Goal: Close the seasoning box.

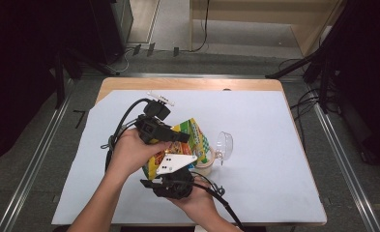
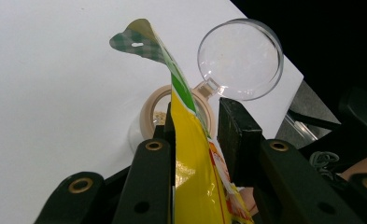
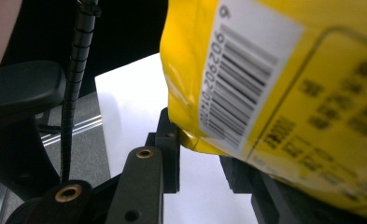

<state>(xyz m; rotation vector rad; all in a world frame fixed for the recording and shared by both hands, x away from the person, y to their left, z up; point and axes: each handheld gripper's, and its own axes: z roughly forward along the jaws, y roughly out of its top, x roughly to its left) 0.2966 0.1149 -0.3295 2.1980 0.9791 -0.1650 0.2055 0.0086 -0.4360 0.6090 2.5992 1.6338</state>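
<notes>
Two grippers met over the middle of the white sheet that covered the table, both working on one yellow snack pouch. The left gripper came in from the left, held in the person's left hand, and reached toward the right. In the left gripper view the pouch stood edge-on between the two black jaws. Its film lay against the left jaw, while a gap showed between it and the right jaw, so the jaws stood partly apart and I could not tell whether they really pinched it. The pouch's green checked top flap curled over above the jaws.

The right gripper, held in the right hand at the near edge, sat under the pouch with its grey three-cornered plate on top. In the right gripper view the barcode side of the pouch hung over the jaws, its lower corner dipping between them; the right jaw was mostly hidden behind the film, so I could not tell its grip either.

Just right of the pouch stood a small jar with a tan rim, its mouth open beneath the pouch. The jar's clear round lid stood tipped back on its hinge, on the jar's right in the high view.
</notes>
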